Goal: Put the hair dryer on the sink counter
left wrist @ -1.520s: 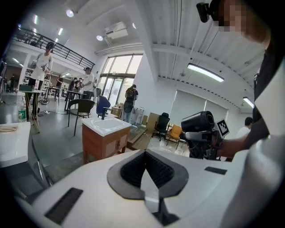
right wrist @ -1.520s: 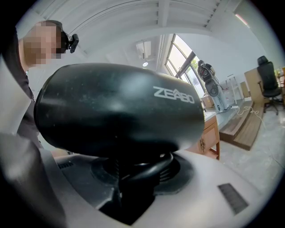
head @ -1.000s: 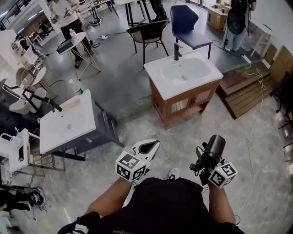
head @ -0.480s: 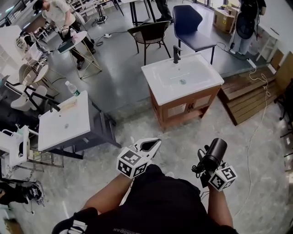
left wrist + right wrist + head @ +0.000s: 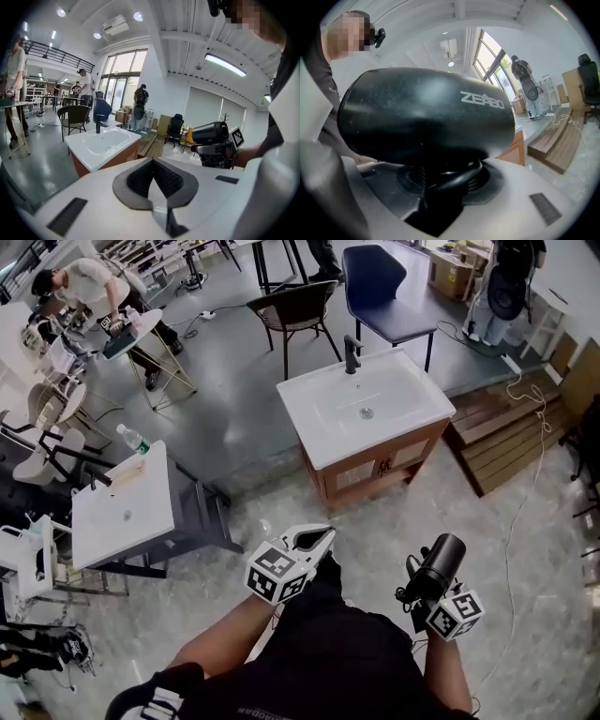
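Note:
The black hair dryer point(image 5: 437, 565) stands upright in my right gripper point(image 5: 424, 594), which is shut on its handle, with the coiled cord pinched in beside it. In the right gripper view the dryer's barrel point(image 5: 426, 117) fills the frame above the jaws point(image 5: 440, 185). My left gripper point(image 5: 312, 540) is held level beside it, shut and with nothing in it; its pads meet in a V point(image 5: 153, 180). The sink counter point(image 5: 309, 432), a white basin top on a wooden cabinet with a black faucet point(image 5: 352, 352), stands ahead across the floor, apart from both grippers. From the left gripper view I see the counter point(image 5: 89, 157) and the dryer point(image 5: 212, 133).
A second white sink on a grey frame point(image 5: 112, 531) stands at the left with a water bottle point(image 5: 132, 439). Behind the counter are a brown chair point(image 5: 292, 307) and a blue chair point(image 5: 380, 287). Wooden steps point(image 5: 511, 427) and a white cable point(image 5: 525, 493) lie at the right. A person point(image 5: 89, 282) bends over a table far left.
The sink counter has slid lower and left in the head view as I walked toward it. Both grippers came along, the dryer still held in the right one.

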### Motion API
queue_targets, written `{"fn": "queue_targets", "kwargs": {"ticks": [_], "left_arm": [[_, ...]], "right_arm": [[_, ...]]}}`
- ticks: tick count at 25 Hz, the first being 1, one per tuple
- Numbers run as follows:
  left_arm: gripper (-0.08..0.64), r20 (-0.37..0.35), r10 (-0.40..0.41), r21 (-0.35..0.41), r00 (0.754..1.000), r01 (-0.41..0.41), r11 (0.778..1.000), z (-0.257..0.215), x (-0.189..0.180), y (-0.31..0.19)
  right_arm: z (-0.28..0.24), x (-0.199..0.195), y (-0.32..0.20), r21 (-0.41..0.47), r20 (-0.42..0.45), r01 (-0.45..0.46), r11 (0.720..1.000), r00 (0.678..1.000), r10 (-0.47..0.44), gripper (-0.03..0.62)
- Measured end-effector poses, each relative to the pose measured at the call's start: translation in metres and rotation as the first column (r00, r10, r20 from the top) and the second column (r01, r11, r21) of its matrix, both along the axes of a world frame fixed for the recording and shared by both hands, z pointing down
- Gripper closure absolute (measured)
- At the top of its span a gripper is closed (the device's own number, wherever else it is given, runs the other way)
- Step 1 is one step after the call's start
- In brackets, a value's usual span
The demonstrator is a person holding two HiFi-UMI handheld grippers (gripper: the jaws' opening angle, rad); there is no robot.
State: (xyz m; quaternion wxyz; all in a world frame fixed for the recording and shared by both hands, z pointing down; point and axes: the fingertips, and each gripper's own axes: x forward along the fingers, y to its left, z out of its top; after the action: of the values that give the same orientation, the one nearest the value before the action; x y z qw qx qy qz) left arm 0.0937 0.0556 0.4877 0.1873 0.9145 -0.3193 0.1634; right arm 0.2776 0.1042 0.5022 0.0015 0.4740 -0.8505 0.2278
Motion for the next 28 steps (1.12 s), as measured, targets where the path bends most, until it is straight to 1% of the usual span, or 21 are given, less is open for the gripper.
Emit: {"fn": "queue_targets", "kwargs": {"ticks": [4,6,9,12,17,20,24,26,28], "left_arm": [[0.560,-0.020,0.005,0.013,1.000,-0.005,1.000,-0.002,0.007,-0.041],[0.560,-0.028,-0.001,0.011,1.000,0.001,1.000,-0.001,0.004,-0.061],[0.560,-0.020,-0.025,-0.015,0.999,0.025,1.000,0.011,-0.012,-0.091],[0.560,-0.008,-0.063,-0.040,0.998,0.063,0.997,0.019,-0.030,-0.125],[0.560,-0.025,-0.122,-0.005,0.992,0.122,0.993,0.005,-0.064,-0.196],[0.560,-0.031,-0.144,0.016,0.989,0.144,0.989,-0.003,-0.086,-0.232],[0.560,-0.035,-0.174,0.018,0.984,0.175,0.984,0.002,-0.116,-0.267],[0.560,-0.042,-0.189,0.022,0.981,0.190,0.982,0.004,-0.130,-0.282],[0.560,-0.047,-0.206,0.028,0.977,0.208,0.978,0.006,-0.144,-0.297]], "right_arm": [[0.005,0.002,-0.028,-0.015,-0.021,-0.002,1.000,1.000,0.001,0.434],[0.009,-0.003,-0.048,-0.028,-0.034,0.006,1.000,0.999,-0.007,0.434],[0.012,-0.017,-0.085,-0.024,-0.064,0.043,0.999,0.997,-0.045,0.434],[0.008,-0.029,-0.129,-0.003,-0.129,0.093,0.996,0.987,-0.093,0.434],[-0.014,-0.061,-0.210,0.029,-0.235,0.168,0.985,0.959,-0.156,0.434],[-0.023,-0.090,-0.256,0.052,-0.328,0.258,0.965,0.917,-0.227,0.436],[-0.013,-0.128,-0.300,0.036,-0.466,0.385,0.922,0.823,-0.325,0.437],[-0.011,-0.146,-0.320,0.019,-0.509,0.428,0.904,0.782,-0.360,0.437],[-0.009,-0.161,-0.339,0.006,-0.536,0.456,0.890,0.753,-0.383,0.437]]}}
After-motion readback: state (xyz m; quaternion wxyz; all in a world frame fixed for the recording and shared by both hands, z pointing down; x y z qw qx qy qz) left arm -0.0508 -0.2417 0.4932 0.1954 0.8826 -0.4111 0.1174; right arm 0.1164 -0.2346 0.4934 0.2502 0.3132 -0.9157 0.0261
